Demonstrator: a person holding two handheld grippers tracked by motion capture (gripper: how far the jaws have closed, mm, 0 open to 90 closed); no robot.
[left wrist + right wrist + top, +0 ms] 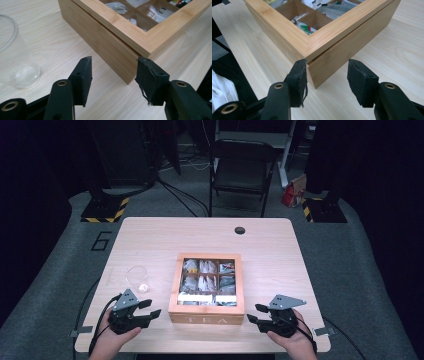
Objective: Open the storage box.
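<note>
The worktop (150, 240) is a pale wood-grain slab, and on it, between the two claws, sits the tea box (206, 317), a square case of honey-coloured bamboo with a broad flat frame for a lid and the letters TEA faint on the wall that faces the person. Through the frame show small compartments, parted by thin wooden walls and packed with pale paper tea sachets (207, 281), a few with touches of red, green or yellow. The left claw (154, 309) rests low on the worktop just off the box's near left corner, its black jaws pointing toward the box; in the left gripper view that corner (130, 75) stands ahead of the jaws and a little toward the right one, clear of both pads, and the jaws stand apart with nothing between them. The right claw (255, 313) lies just off the near right corner; in the right gripper view the corner (312, 75) juts toward the gap, close beside the left pad (298, 80), the jaws parted and pressing on nothing. Just beyond the left claw, away from the box, stands a clear glass (17, 67).
</note>
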